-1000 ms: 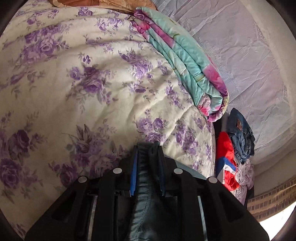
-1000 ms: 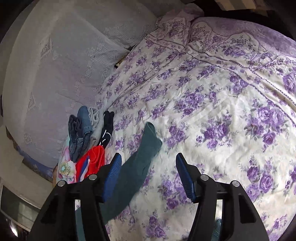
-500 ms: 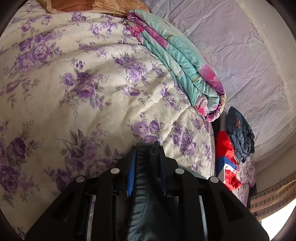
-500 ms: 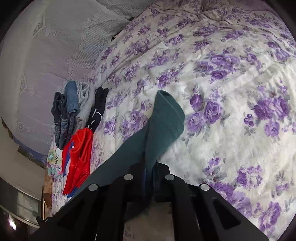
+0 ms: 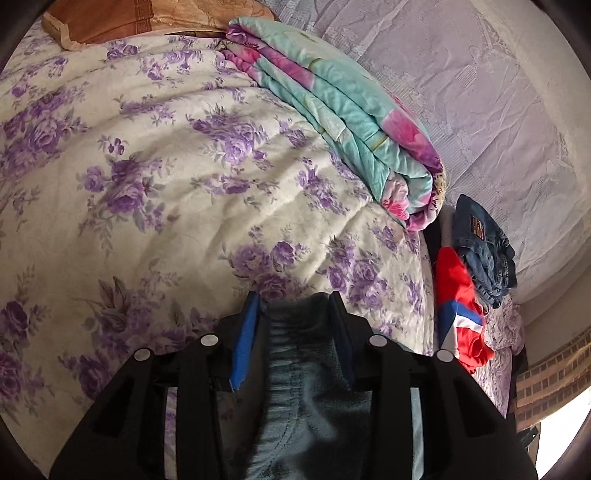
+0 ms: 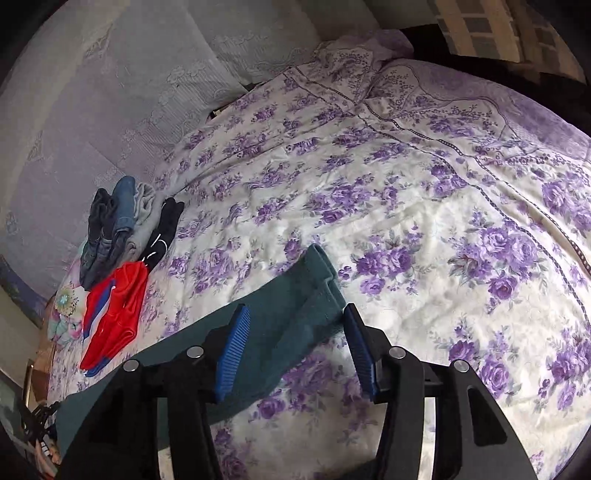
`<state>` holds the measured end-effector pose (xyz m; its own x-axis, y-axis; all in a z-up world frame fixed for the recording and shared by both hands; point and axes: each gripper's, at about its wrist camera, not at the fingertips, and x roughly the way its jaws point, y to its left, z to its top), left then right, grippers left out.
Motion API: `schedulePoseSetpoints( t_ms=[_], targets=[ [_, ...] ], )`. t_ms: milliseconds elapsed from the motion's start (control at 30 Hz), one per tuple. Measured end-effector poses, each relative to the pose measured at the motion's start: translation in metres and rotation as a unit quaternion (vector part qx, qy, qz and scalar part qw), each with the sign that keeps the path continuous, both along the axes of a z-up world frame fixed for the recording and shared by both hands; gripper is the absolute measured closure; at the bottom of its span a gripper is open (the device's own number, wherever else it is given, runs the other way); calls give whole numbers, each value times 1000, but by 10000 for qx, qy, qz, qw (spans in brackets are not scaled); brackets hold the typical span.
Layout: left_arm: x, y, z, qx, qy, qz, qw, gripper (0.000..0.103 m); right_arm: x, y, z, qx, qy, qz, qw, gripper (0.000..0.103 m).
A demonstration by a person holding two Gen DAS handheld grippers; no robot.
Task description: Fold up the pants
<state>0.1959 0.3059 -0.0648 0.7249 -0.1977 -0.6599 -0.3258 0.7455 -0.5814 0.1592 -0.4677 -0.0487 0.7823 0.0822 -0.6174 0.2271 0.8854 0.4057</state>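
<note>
Bed (image 6: 424, 206) with purple-flower quilt fills both views; pale lace-pattern wall covering (image 5: 491, 110) behind.

Left gripper (image 5: 293, 306): jaws parted, waistband of the pants (image 5: 295, 354) lies between them, apparently not clamped.

Right gripper (image 6: 295, 321): jaws wide apart, over the leg ends of the pants (image 6: 291, 317), which lie flat on the quilt, not gripped.

Count: one folded teal-pink blanket (image 5: 343, 114) ahead-right of left jaws, one tan pillow (image 5: 122, 18) far ahead, one red garment (image 6: 114, 314) and one stack of folded jeans (image 6: 110, 225) left of right jaws.
</note>
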Motion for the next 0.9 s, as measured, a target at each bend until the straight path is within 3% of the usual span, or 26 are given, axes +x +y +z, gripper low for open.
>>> schedulePoseSetpoints(
  t_ms=[100,200,267,300,367,533,733,900],
  targets=[
    [4,-4,2,341,110,41,9993,68,16,5,-16,-146,478,63,9987,50],
    [2,0,2,335,194,152,9991,69,3,-20,-21,455,230,-357,9981,58],
    [-8,5,6,265,222,169,9993,70,-12,-30,-10,222,-90,-837,9962,47],
    [-14,6,9,262,216,103,9994,68,-17,-33,-6,6,-158,-1009,9948,43],
    [-30,9,18,273,187,6,9995,47,-21,-37,-3,-58,-249,-1052,9941,39],
    [-87,18,33,502,283,-87,9983,42,-25,-39,-8,280,-239,-884,9954,39],
    [-161,15,22,34,388,-332,9987,42,-47,-40,-8,518,-386,-929,9936,38],
    [-187,-7,10,-307,400,-602,9969,42,-76,-45,-17,872,-483,-990,9901,38]
  ],
)
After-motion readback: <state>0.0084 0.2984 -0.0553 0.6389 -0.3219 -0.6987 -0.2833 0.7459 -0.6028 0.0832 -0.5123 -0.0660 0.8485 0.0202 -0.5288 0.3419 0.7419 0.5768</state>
